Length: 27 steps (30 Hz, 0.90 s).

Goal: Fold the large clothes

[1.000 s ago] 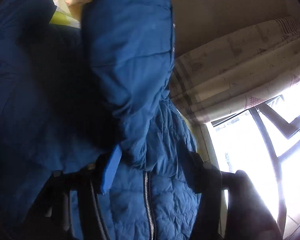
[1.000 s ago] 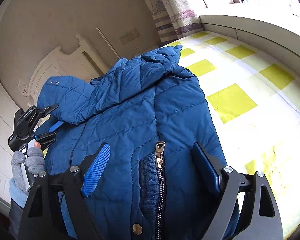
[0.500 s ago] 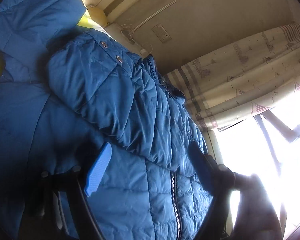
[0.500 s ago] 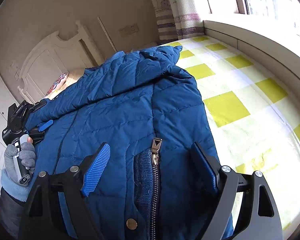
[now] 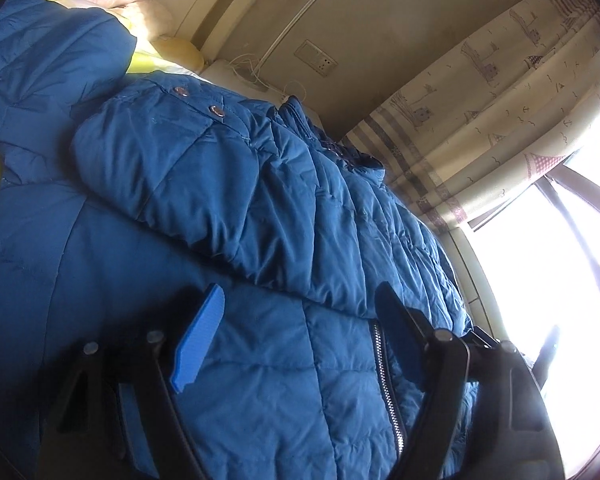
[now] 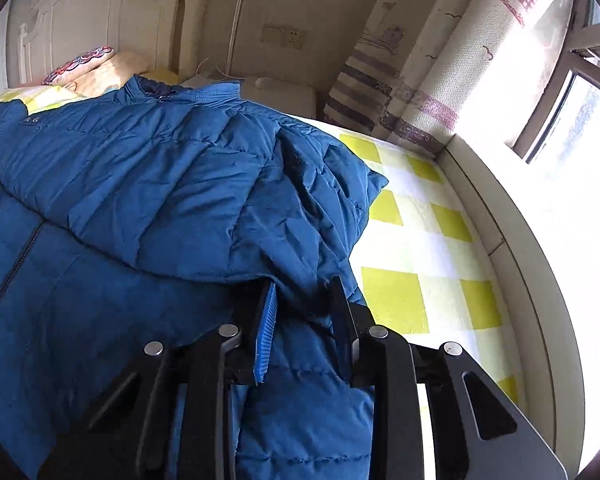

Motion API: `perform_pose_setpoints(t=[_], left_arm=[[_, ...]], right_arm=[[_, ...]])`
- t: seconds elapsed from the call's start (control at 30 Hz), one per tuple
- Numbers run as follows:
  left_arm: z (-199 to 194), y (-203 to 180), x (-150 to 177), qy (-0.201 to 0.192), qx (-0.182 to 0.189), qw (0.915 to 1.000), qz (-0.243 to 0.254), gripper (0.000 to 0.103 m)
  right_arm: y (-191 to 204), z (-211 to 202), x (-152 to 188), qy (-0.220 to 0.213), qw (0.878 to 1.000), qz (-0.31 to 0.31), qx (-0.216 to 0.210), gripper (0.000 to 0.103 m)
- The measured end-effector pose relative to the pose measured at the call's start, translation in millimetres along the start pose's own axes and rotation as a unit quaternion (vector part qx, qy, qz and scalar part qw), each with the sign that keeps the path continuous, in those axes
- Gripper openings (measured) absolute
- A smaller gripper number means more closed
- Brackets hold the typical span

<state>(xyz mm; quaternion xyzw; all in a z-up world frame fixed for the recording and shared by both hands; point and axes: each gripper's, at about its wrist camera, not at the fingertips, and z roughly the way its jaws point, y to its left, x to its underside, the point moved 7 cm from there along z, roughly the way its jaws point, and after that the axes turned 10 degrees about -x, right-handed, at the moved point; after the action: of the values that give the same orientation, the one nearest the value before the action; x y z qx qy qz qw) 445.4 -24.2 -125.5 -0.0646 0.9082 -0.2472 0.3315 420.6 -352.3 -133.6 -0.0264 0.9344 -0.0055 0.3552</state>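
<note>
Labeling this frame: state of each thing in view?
jacket: flat on the bed, zipped, sleeve folded across its front
left claw: open above the jacket, gripping nothing
right claw: closing on the jacket's edge, fabric between its pads
curtain: drawn aside

L gripper (image 5: 300, 320): black frame, silver screws, blue ribbed pads | R gripper (image 6: 304, 312): same black frame w/ cutouts, silver screws, blue ribbed pad, other pad dark

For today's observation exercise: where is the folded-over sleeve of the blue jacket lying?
In the left wrist view, the sleeve lies across the blue jacket front, above its zipper, its snap-button cuff toward the pillows.
</note>
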Motion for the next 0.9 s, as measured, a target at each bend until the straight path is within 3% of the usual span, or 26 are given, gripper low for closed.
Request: perform_pose_setpoints(t=[0.07, 0.13, 0.2, 0.23, 0.33, 0.47, 0.53, 0.57, 0.63, 0.73, 0.9], left_arm=[[-6.2, 1.0, 0.5, -0.008, -0.003, 1.0000, 0.001, 0.077], [-12.6, 1.0, 0.1, -0.019, -0.007, 0.9998, 0.005, 0.077], [-19.3, -2.2, -3.0, -0.039, -0.019, 0.9990, 0.014, 0.077], [-22.9, -3.7, -4.8, -0.052, -0.028, 0.9981, 0.021, 0.078], [-30.4, -8.6, -8.7, -0.080, -0.050, 0.9947, 0.039, 0.081], [-29.2, -8.9, -7.3, -0.077, -0.057, 0.9942, 0.047, 0.084], [-27.3, -6.3, -7.5, -0.072, -0.059, 0.9948, 0.043, 0.084], [-26.0, -5.5, -7.3, -0.068, -0.058, 0.9952, 0.040, 0.084], [-23.5, -0.5, -6.7, -0.059, -0.057, 0.9960, 0.035, 0.085], [-19.7, 4.5, -6.7, -0.050, -0.054, 0.9970, 0.024, 0.085], [-13.9, 7.3, -6.3, -0.037, -0.056, 0.9975, 0.022, 0.085]], right_arm=[[-2.6, -4.7, 8.5, 0.018, 1.000, 0.017, -0.009, 0.028], [0.9, -14.2, 10.7, 0.030, 0.998, 0.033, -0.041, 0.045], [6.1, -36.7, -3.3, -0.024, 0.998, 0.033, -0.041, 0.075], [8.4, -41.9, -14.4, -0.043, 0.998, 0.029, -0.042, 0.077], [19.8, -29.3, -57.5, -0.070, 0.997, 0.001, -0.033, 0.077], [32.2, 25.4, -104.6, -0.046, 0.996, 0.031, -0.073, 0.071], [36.7, 53.1, -117.2, -0.031, 0.997, 0.030, -0.067, 0.070], [37.1, 67.7, -118.4, -0.019, 0.998, 0.020, -0.053, 0.070], [29.9, 108.3, -97.8, 0.069, 0.996, 0.029, -0.041, 0.071], [20.5, 103.9, -92.6, 0.075, 0.992, 0.071, -0.073, 0.072], [-7.9, 76.4, -131.1, -0.021, 0.991, 0.116, -0.056, 0.071]])
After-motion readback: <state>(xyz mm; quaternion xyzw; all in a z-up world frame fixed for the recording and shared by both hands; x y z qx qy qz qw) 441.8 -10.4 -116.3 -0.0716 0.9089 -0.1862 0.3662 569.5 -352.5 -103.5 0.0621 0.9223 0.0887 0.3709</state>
